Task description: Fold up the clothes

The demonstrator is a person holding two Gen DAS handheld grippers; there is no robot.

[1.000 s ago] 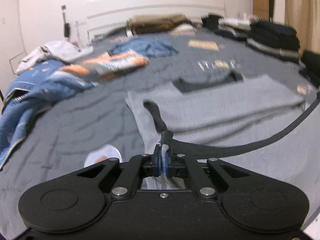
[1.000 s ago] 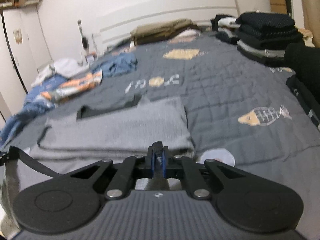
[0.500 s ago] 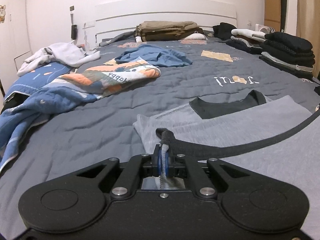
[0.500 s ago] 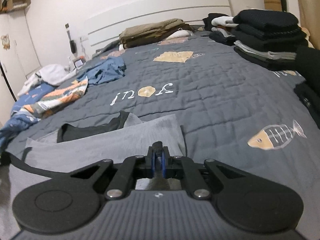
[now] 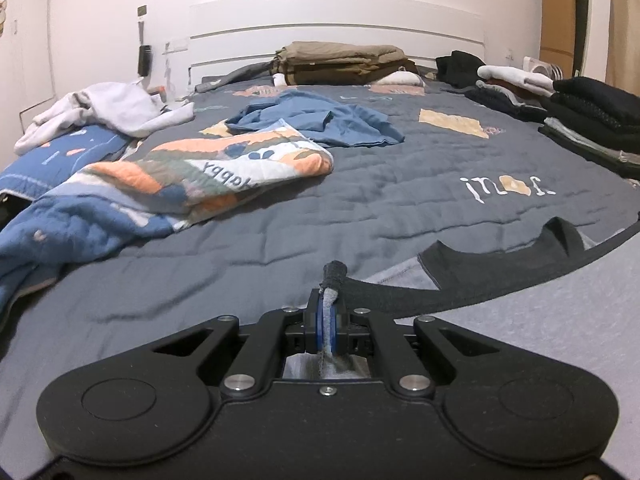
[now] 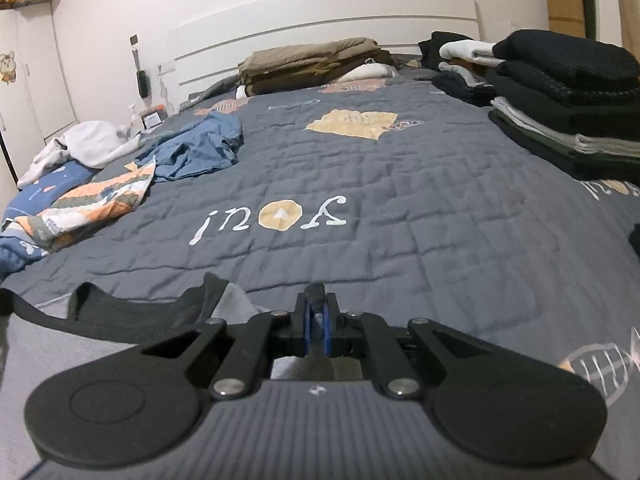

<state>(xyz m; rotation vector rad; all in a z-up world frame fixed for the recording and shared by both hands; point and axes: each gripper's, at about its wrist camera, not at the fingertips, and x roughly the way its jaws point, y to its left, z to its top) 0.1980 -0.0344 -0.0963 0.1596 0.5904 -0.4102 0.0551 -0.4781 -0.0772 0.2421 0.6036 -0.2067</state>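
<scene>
Shirt [image 5: 540, 320], grey with a black collar [image 5: 500, 264], is lying on the quilt [image 5: 360, 208] at the near edge of the left wrist view, filling the 3 to 5 o'clock part of it. The left gripper [image 5: 326, 320] is pinching the dark hem [image 5: 400, 296] at the shirt's corner; its pads are pressed together on the cloth, and a tuft is poking out past the tips toward 12 o'clock. The hem is running as a taut black band from the tips out toward 3 o'clock, so the long axis of the held edge is lying across the view, with the collar just beyond it at 1 o'clock. On the crumpled patterned blanket [image 5: 224, 172] at 10 o'clock the word "happy" is reading upside down; embroidered "youi" lettering is sitting on the quilt at 2 o'clock.

In the right wrist view the shirt [image 6: 60, 344] is spreading toward 8 and 9 o'clock, and its collar [image 6: 132, 308] is lying at 10 o'clock from the tips. The right gripper [image 6: 316, 320] is clamped on the opposite corner of the same hem, dark cloth showing between the blue pads. Both hands are holding the edge about equally, so I judge the coming move to be laying this edge down over the collar. "youi" is showing inverted at 12 o'clock; folded stacks [image 6: 568, 112] are resting at 2 o'clock.
</scene>
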